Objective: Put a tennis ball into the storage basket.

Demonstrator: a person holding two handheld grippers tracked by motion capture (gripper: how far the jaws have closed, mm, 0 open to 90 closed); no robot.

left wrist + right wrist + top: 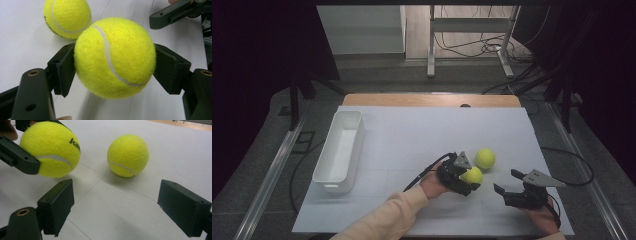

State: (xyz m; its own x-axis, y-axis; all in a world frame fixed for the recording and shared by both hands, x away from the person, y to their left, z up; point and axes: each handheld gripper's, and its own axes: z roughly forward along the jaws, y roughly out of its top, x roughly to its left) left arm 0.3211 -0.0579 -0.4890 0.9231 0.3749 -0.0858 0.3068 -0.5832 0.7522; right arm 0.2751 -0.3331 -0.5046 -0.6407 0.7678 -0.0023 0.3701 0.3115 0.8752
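Felt-covered and light, the held tennis ball (113, 57) sat clamped across its widest part in the left gripper (468, 180), just clear of the white sheet (412, 140). Its nap looked grippy, its shell springy. A second ball (485, 158) lay at one o'clock; the right gripper (507, 182) gaped empty.

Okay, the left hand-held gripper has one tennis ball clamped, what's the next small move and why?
Probably carry the held ball left toward the white bin. The left hand-held gripper clamps it from both sides, clear of the sheet with a shadow beneath, and the bin looks empty. The second ball lies free before the open right hand-held gripper.
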